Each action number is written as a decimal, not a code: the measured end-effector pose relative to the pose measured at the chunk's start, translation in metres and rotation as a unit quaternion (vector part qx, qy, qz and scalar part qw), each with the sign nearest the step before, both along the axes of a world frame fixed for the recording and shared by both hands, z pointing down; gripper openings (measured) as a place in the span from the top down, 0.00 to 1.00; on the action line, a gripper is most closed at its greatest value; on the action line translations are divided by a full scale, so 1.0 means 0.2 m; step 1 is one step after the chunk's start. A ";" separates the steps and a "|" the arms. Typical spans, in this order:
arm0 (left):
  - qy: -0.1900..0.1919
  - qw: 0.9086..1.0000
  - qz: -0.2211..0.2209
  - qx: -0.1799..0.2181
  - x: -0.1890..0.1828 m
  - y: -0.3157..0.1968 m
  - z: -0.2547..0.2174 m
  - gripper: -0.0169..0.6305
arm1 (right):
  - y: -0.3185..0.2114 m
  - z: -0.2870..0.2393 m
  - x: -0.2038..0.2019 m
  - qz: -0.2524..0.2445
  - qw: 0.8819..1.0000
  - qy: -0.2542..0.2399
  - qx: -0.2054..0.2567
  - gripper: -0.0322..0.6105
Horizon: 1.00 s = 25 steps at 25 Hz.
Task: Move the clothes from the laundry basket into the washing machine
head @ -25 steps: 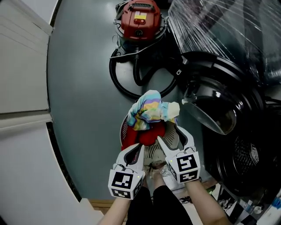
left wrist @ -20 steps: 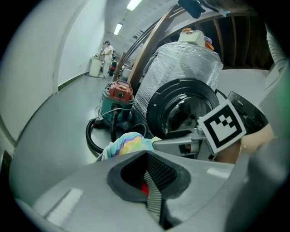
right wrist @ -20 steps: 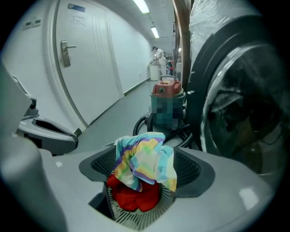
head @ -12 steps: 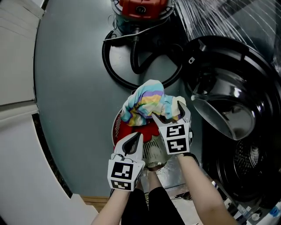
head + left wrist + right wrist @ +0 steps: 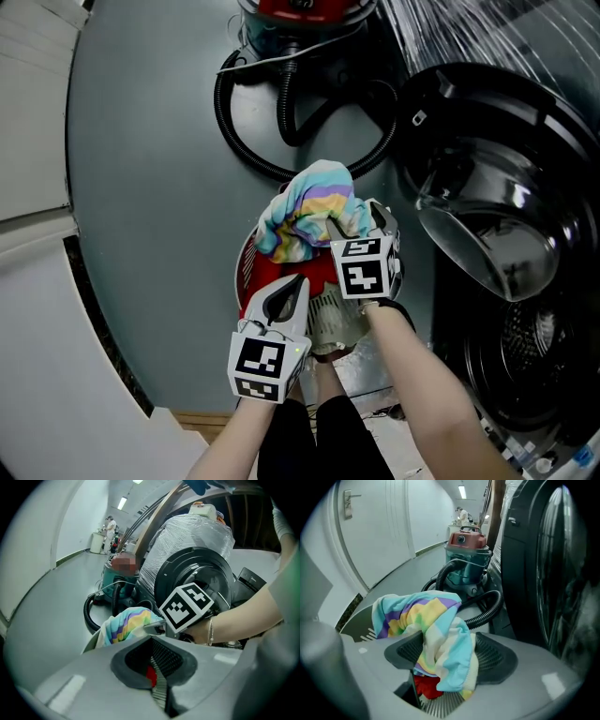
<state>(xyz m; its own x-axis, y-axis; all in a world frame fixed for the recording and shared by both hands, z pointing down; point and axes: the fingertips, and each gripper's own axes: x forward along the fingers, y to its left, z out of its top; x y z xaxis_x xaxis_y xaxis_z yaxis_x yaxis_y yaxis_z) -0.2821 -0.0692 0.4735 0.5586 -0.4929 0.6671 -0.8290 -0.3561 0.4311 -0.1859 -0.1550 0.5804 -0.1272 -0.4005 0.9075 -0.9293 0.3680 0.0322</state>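
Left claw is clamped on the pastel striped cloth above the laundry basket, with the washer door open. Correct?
Not quite: the right claw, not the left, is clamped on the pastel striped cloth, as the right gripper view shows. The rest holds.

The washing machine door [image 5: 478, 253] hangs open across the right of the frame, its glass bowl jutting toward the basket [image 5: 246, 281], and only a narrow gap separates them. The drum opening [image 5: 525, 342] at lower right is unblocked. A black hose [image 5: 281, 131] loops over the floor just above the basket, below the vacuum cleaner [image 5: 305, 7]. The grey floor [image 5: 150, 187] at left lies open. A striped cloth [image 5: 305, 211], clamped in the right gripper [image 5: 356, 220], covers the basket's top.
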 end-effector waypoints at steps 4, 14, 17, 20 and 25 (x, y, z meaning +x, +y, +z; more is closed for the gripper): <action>0.001 1.000 0.004 -0.004 0.00 0.01 0.01 0.97 | 0.01 -0.02 0.04 -0.047 0.998 0.033 -0.001 0.61; -0.004 1.000 0.018 0.003 0.01 0.01 -0.13 0.97 | 0.17 -0.29 0.05 0.011 0.998 -0.068 0.009 0.85; -0.006 1.000 0.028 0.006 0.05 0.05 -0.20 0.97 | 0.28 -0.43 0.06 0.044 0.992 -0.120 0.009 0.85; -0.009 0.999 0.050 0.013 0.10 0.08 -0.27 0.97 | 0.37 -0.58 0.07 0.068 0.986 -0.149 0.027 0.85; -0.007 0.992 0.123 0.015 0.25 0.15 -0.40 0.97 | 0.50 -0.86 0.13 0.110 0.975 -0.182 0.065 0.85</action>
